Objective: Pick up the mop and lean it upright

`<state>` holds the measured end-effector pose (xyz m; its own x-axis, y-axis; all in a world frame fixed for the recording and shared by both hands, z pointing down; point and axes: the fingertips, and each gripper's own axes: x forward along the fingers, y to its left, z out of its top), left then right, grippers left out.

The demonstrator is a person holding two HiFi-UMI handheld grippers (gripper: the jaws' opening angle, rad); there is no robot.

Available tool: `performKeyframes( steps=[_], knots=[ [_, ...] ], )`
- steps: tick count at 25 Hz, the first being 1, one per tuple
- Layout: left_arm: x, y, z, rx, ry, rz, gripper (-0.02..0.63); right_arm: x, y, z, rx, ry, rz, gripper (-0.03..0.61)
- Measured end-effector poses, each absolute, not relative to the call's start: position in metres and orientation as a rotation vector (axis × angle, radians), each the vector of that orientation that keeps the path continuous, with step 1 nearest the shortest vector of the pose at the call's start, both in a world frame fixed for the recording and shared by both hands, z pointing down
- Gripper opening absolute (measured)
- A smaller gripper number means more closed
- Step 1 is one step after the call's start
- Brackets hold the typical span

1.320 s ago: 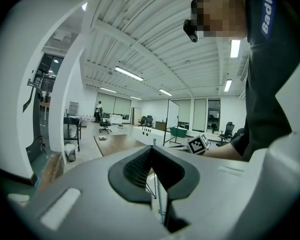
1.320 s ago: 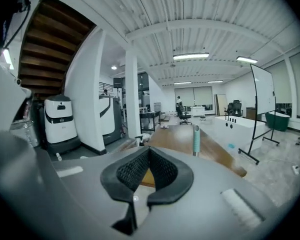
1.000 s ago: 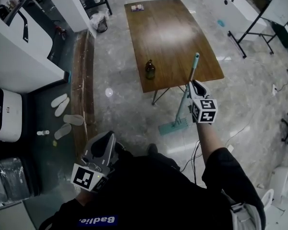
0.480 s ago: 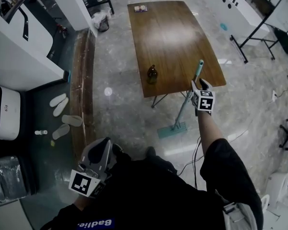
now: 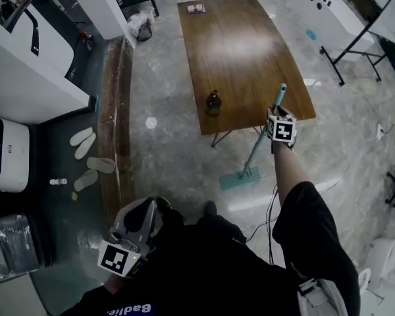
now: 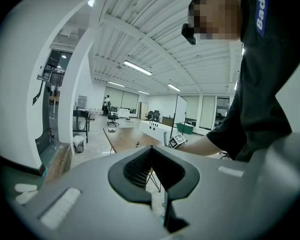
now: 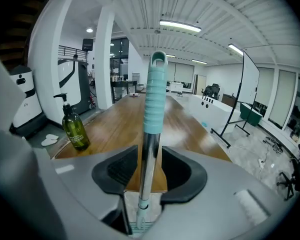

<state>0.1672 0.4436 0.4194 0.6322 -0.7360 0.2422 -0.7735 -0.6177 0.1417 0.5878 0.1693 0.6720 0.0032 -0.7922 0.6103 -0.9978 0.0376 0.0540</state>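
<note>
Grippers first: how does the near one stand?

Left gripper [image 5: 142, 217] sits low by the person's body, jaws together, nothing between them; the left gripper view [image 6: 151, 153] shows the dark pads meeting in a point.

And the other?

Right gripper [image 5: 277, 114] is held out at arm's length. In the right gripper view [image 7: 151, 158] its jaws stand apart with the mop's metal shaft running up between them, a thin gap showing on each side of the shaft.

Where is the mop itself?

The mop [image 5: 258, 147] stands steeply, tilted. Its flat turquoise head [image 5: 239, 177] lies on the grey floor just beside the near end of the wooden table [image 5: 243, 45], and its turquoise grip [image 7: 154, 101] rises above the jaws, past the table's near edge. Whether the shaft touches that edge, I cannot tell.

Anything on the table?

A dark green pump bottle [image 5: 213, 103] stands upright near the close end, left of the shaft [image 7: 75, 128]. Far across the top lies a small flat item [image 5: 195, 8], too small to identify.
</note>
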Motion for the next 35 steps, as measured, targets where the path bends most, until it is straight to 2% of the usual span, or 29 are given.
performKeyframes(
  steps=[2, 4, 19, 35],
  knots=[
    [0.166, 0.444, 0.421, 2.621, -1.229, 0.240, 0.012, 0.591, 0.168, 0.674, 1.807, -1.819, 0.564, 0.117],
    [0.163, 0.443, 0.420, 2.624, -1.232, 0.239, 0.012, 0.592, 0.168, 0.674, 1.822, -1.804, 0.575, 0.105],
    [0.151, 0.436, 0.404, 2.687, -1.190, 0.146, 0.012, 0.541, 0.253, 0.644, 1.831, -1.892, 0.567, 0.094],
    [0.129, 0.422, 0.377, 2.768, -1.147, -0.018, 0.012, 0.430, 0.310, 0.525, 1.783, -2.144, 0.355, 0.094]
  ],
)
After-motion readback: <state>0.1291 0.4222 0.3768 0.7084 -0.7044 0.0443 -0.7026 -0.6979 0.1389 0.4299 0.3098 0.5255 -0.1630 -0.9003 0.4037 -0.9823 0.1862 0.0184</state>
